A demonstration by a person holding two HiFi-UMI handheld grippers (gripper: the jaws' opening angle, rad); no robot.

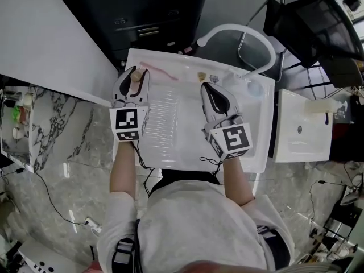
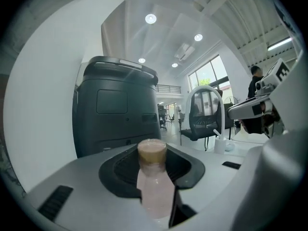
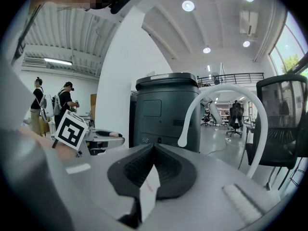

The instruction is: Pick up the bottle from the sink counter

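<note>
Left gripper (image 1: 135, 78) clamps tan-capped bottle (image 2: 153, 182) upright over sink counter (image 1: 187, 149)'s left edge for removal; right gripper (image 1: 209, 90) pinches a white slip (image 3: 149, 186)

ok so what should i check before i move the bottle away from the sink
1. Grip on the bottle: ok. The left tongs are closed on its body, below the cap.
2. Bottle upright, cap on: ok.
3. Bottle clear of the sink counter: cannot tell. No view shows the gap under it.
4. Right tongs free to help: not ok. They are shut, with a white slip between them.
5. Tap out of the way: ok. It arches over the far right of the sink, apart from both tongs.
</note>
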